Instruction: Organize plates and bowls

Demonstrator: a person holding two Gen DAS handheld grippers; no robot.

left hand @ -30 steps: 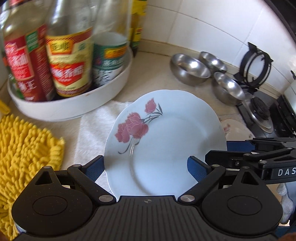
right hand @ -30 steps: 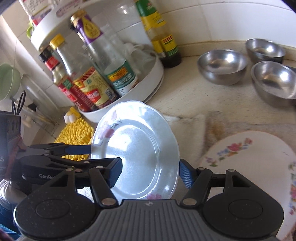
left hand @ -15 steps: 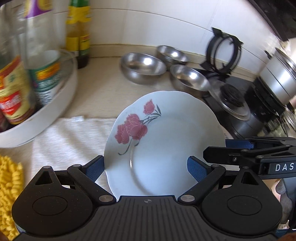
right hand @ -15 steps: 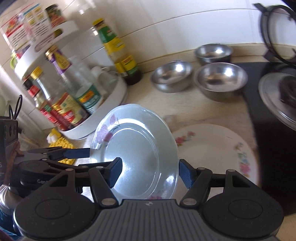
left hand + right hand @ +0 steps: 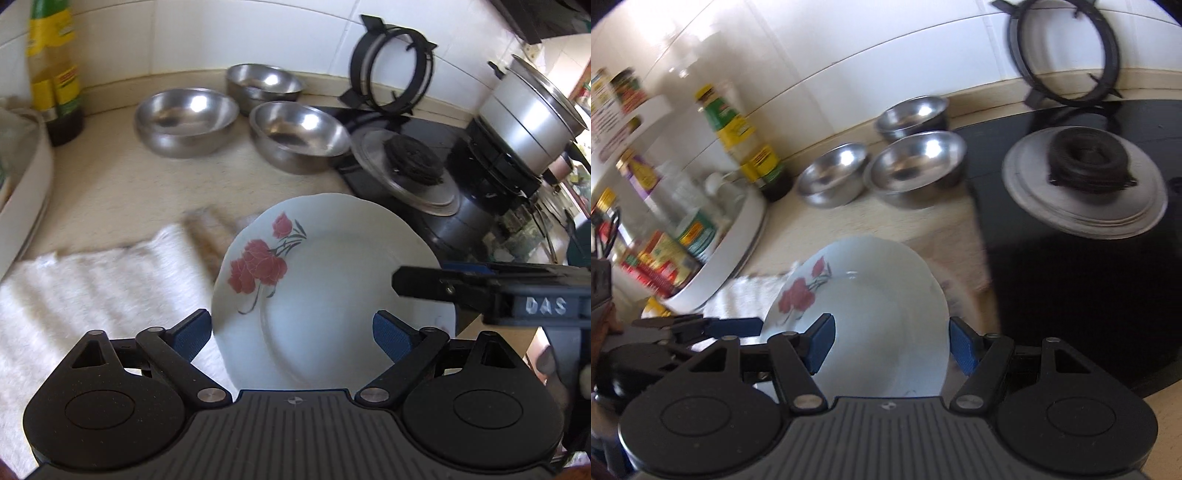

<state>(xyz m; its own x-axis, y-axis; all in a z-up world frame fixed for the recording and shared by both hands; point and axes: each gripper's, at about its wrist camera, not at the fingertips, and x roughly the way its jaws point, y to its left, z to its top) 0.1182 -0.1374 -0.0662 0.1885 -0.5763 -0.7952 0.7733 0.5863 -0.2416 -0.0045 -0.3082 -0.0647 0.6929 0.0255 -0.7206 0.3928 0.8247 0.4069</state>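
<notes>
Both grippers carry the white scalloped china plate with red flowers (image 5: 332, 280) in the air above the white towel (image 5: 92, 280) on the bench, left gripper (image 5: 291, 328) and right gripper (image 5: 892, 345) fingers spread wide against opposite rims, and it looks stiff, glossy and breakable, best cradled by those edges.

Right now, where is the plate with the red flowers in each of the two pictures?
Left wrist view: the flowered plate fills the lower middle, between this claw's blue pads, red flowers on its upper left.
Right wrist view: the flowered plate sits low in the middle, seen more edge-on, flowers at its left.
Shared landmark: the three steel bowls on the counter behind it.
</notes>
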